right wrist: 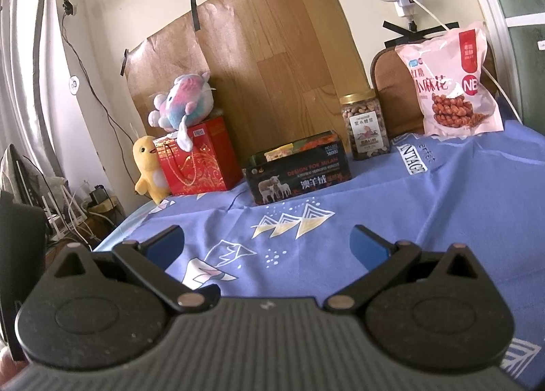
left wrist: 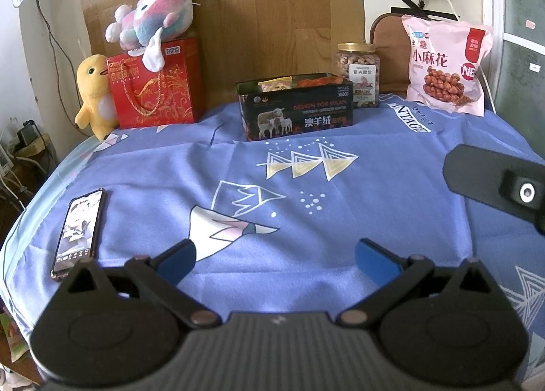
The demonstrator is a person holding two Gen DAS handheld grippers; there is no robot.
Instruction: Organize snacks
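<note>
A dark box printed with sheep stands at the back of the blue cloth, with snack packets showing inside its open top. To its right stands a clear jar of nuts with a gold lid. A pink snack bag leans upright at the far right. My left gripper hovers open over the near cloth, nothing between its blue pads. My right gripper is open too, empty, well short of the box. Part of the right gripper shows at the left view's right edge.
A phone with a lit screen lies on the cloth at the near left. A red gift bag stands back left, a pastel plush on top and a yellow plush beside it. A wooden board leans on the wall.
</note>
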